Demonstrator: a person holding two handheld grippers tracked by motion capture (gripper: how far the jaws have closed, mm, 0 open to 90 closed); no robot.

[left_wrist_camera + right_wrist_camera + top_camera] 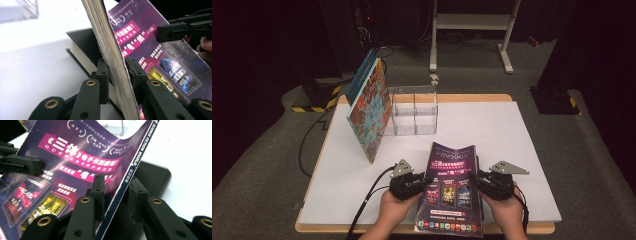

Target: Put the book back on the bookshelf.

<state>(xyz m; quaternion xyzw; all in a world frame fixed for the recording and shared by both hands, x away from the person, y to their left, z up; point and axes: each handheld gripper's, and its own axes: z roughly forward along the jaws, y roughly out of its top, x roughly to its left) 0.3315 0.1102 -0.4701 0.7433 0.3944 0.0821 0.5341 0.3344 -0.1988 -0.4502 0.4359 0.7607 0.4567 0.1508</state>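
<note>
Magazine (451,192) held between my two grippers at the near edge of the table (522,150), its long axis running near to far and its far end curling upward. My left gripper (426,181) pinches the page edge on the left side; in the left gripper view the jaws sit narrow on the stack of pages (113,65), one pad on each face. My right gripper (478,181) clamps the spine side; in the right gripper view the blue spine strip (130,173) passes between the pads, which press on it. The two grips stand about level, opposite each other across the short axis, so neither hand is nearer — any coming lift or turn, I judge, hinges on keeping them level, or the limp cover will twist. A dark book (82,47) lies on the table under the magazine, and whether the two touch I cannot tell. Far left, a colourful book (369,107) leans upright beside a clear two-bay box (414,112), well apart from the grippers. The near end of the magazine is cut off by the high view's bottom edge — the room beyond the table is too dark to read.
</note>
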